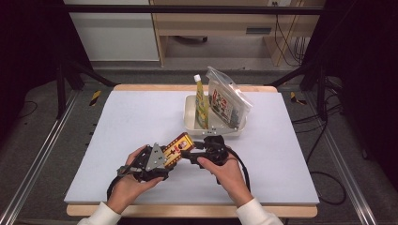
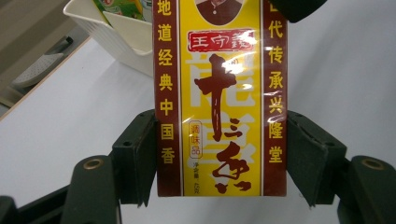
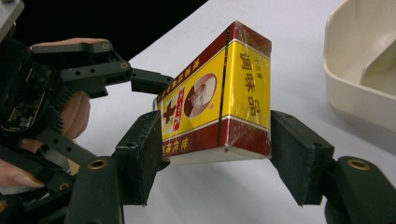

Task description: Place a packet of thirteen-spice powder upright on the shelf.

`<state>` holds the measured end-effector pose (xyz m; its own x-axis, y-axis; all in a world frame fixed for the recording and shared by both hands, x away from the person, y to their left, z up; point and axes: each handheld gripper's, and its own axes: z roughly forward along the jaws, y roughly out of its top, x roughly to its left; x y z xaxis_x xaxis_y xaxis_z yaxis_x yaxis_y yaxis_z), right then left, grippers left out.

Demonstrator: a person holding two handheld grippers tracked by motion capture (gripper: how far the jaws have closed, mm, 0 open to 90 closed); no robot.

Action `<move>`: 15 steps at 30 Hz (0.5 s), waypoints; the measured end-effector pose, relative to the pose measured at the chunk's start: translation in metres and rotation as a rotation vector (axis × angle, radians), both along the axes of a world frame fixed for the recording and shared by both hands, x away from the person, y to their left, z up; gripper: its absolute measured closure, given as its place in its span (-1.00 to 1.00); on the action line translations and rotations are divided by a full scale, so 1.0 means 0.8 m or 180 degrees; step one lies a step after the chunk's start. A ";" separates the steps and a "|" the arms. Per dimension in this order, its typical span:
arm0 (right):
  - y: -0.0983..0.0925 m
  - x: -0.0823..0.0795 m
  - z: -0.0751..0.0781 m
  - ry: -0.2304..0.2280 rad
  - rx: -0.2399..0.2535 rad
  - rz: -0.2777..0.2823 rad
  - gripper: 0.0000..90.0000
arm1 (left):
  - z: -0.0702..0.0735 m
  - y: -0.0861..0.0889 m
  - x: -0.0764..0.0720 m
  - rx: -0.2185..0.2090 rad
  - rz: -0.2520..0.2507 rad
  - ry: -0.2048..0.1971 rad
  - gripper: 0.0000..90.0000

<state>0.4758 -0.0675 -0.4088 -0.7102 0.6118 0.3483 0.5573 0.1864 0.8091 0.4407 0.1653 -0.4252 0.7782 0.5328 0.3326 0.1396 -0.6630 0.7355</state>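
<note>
At centre of the high view, above the white bench (image 1: 141, 122), a cream plastic tub (image 1: 190, 115) holds a clear zip bag (image 1: 227, 101) and a yellow-green pouch (image 1: 202, 103). Lower centre, the yellow and maroon spice box (image 2: 219, 93), printed 地道经典中国香 and 调味品, is clamped in the left claw (image 2: 219, 158). The right claw (image 3: 215, 154) brackets its far end, left pad touching, right pad just clear.
</note>
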 end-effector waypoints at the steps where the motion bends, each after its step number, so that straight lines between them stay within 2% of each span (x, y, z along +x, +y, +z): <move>1: -0.001 0.001 0.000 0.0011 0.0022 0.0002 -0.17 | 0.000 -0.001 0.000 0.0001 -0.0023 -0.0002 -0.28; 5: -0.003 0.002 -0.002 0.0084 0.0136 0.0004 -0.12 | -0.002 -0.005 -0.002 -0.0027 -0.0046 -0.0020 -0.28; 15: -0.002 0.004 -0.009 0.0174 0.0210 -0.0022 0.11 | -0.003 -0.006 0.000 -0.0131 -0.0038 0.0006 -0.28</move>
